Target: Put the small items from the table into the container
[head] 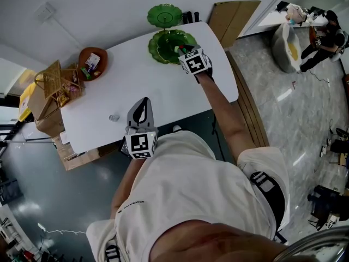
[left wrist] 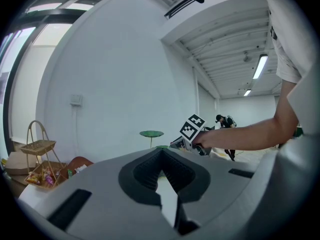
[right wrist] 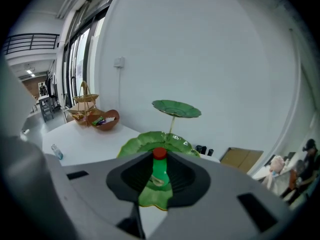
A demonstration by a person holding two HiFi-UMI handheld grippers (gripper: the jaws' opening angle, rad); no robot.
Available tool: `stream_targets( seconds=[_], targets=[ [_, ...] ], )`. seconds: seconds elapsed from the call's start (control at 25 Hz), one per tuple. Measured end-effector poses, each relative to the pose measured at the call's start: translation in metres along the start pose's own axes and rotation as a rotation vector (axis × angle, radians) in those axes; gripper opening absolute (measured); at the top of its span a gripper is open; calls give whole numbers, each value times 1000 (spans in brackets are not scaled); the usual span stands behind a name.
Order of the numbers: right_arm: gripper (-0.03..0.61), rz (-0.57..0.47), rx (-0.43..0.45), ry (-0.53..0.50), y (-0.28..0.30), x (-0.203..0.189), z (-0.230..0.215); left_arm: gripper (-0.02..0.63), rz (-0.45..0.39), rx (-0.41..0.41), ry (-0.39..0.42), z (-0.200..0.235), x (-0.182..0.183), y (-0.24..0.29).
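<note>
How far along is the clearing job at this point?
Done: no item shows in the green leaf dish yet. In hand: the right gripper grips a red-capped green bottle above that dish. Left: a small clear bottle on the table; left gripper empty.

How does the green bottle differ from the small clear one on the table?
The green bottle has a red cap and is clamped in the right hand-held gripper over the green leaf tray. The clear bottle looks colourless. It stands free on the white table, near the left hand-held gripper. Both are small.
</note>
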State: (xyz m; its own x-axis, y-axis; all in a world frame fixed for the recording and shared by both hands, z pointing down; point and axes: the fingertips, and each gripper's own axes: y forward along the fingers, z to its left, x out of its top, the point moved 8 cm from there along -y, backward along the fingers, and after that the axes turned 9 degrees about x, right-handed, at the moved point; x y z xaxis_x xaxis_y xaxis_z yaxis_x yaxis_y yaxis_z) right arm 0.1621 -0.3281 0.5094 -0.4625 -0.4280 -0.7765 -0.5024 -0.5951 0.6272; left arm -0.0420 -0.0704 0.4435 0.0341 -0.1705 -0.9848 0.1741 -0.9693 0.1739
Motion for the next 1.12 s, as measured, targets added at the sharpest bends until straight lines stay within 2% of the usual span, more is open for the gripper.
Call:
stream_targets(
  seconds=[0.44, 0.76, 1.12],
  targets=[
    [91, -38, -60, 30, 5, -2, -17, 3, -5, 0, 4, -1, 0, 0],
    [94, -48, -59, 45, 4, -2, -21, 3, -2, 3, 3, -2, 2, -1],
    [124, -48, -55, 43, 3, -4, -18, 3, -2, 1, 3, -2, 0, -2]
  ],
)
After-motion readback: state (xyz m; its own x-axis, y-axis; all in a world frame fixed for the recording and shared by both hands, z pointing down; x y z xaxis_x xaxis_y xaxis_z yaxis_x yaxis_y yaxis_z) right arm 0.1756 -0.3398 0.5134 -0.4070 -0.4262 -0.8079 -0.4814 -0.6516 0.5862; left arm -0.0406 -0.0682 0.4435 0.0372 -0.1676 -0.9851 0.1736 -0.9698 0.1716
